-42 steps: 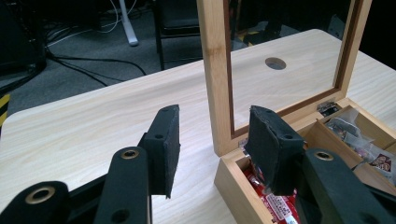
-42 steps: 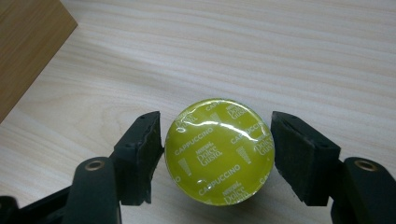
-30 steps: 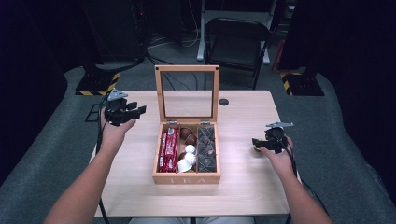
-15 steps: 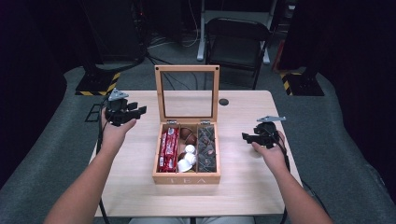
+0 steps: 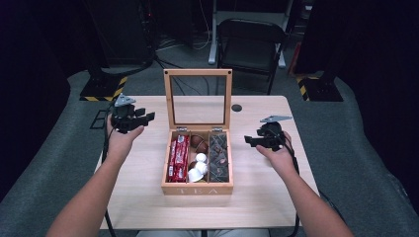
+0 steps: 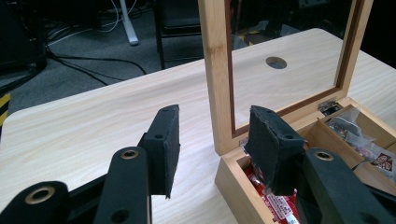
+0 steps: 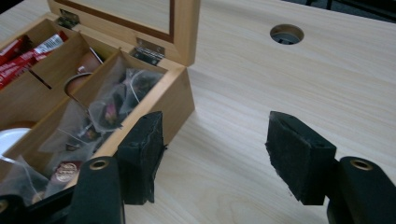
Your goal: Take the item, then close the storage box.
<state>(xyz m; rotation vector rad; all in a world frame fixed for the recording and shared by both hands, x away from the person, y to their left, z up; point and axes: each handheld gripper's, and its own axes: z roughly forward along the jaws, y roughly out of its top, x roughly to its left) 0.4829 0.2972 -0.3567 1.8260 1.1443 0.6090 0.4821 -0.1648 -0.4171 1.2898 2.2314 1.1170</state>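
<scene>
Wooden tea box (image 5: 197,186) sits mid-table (image 5: 148,207), glass lid (image 5: 198,98) standing upright at its 12 o'clock edge. Three compartments: red packets (image 5: 178,157) at 9 o'clock, brown and white capsules (image 5: 199,159) in the middle, clear tea sachets (image 5: 218,157) at 3 o'clock. Left tongs (image 5: 144,117) hang at the box's 10 o'clock, just beside the lid frame, released, nothing between the pads (image 6: 166,147); in the left gripper view one jaw sits over the red-packet corner, the other over bare table. Right tongs (image 5: 249,140) are at the box's 3 o'clock, near the sachet side, not touching; jaws have just been closing a bit, gap remains, nothing gripped. Round hole (image 5: 236,107) in the table at 1 o'clock of the box.
</scene>
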